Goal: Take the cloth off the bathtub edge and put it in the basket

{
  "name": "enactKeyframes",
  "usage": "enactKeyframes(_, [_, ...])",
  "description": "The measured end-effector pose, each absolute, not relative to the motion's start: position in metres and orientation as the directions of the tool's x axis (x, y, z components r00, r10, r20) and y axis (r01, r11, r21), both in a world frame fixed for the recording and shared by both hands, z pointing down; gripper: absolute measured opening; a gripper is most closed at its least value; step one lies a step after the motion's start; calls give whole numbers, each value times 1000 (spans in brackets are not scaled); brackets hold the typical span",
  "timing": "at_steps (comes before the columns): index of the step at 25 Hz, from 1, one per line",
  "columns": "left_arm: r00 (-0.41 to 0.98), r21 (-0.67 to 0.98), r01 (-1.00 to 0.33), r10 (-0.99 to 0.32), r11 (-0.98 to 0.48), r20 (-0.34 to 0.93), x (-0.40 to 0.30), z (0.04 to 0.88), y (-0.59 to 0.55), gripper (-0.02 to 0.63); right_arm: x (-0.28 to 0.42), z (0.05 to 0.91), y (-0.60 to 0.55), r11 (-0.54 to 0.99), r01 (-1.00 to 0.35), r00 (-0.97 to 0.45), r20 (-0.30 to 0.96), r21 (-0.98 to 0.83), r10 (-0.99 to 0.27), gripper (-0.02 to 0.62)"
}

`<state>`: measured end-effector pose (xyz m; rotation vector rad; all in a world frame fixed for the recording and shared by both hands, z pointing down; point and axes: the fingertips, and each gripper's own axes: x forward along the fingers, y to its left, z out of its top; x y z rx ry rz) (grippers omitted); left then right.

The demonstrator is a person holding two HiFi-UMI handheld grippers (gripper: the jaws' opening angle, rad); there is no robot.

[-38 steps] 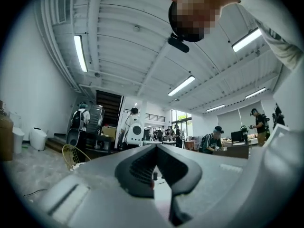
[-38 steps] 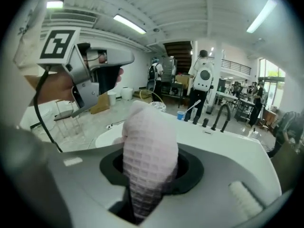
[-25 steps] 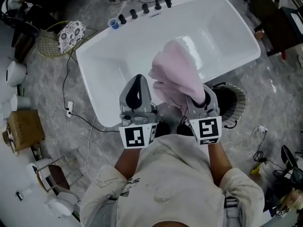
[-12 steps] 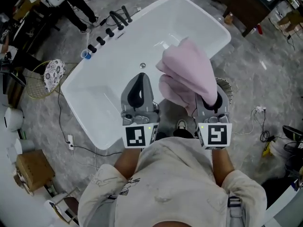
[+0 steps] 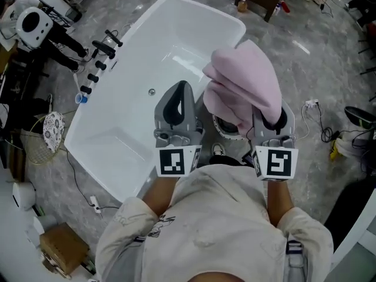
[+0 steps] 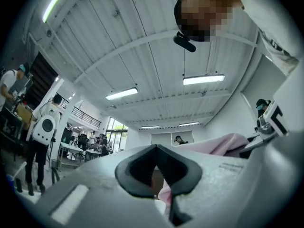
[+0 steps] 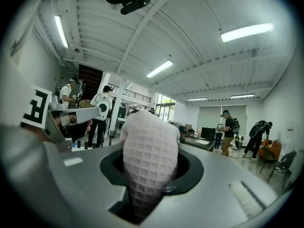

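Observation:
A pink waffle-weave cloth (image 5: 244, 84) hangs bunched over my right gripper (image 5: 271, 115), which is shut on it; in the right gripper view the cloth (image 7: 150, 148) fills the gap between the jaws. It hangs clear of the white bathtub (image 5: 94, 169), above a woven basket (image 5: 222, 128) whose rim peeks out beneath it. My left gripper (image 5: 180, 90) is beside the cloth at its left, jaws together at the tip (image 6: 156, 148). A sliver of pink shows in their gap; whether it is pinched I cannot tell.
Black taps (image 5: 97, 69) and a blue cup (image 5: 80, 98) line the tub's far side. A wire basket with a patterned cloth (image 5: 50, 131) and a cardboard box (image 5: 61, 251) sit at the left. Cables (image 5: 314, 107) lie on the floor at the right. People stand in the room beyond.
Both grippers have swung right with the cloth, from over the tub's basin to past its edge and above the basket. The tub now lies at the left.

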<state>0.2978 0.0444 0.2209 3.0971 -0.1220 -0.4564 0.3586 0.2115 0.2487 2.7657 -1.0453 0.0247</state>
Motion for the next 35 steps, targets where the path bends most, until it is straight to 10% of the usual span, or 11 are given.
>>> enactKeyframes(14, [973, 16, 70, 64, -997, -220, 362, 249, 124, 2, 402, 318, 296, -822, -558, 819, 229, 109, -526, 129])
enactKeyframes(35, [998, -12, 51, 51, -999, -42, 395, 365, 140, 2, 466, 641, 283, -818, -567, 570, 671, -96, -474, 130])
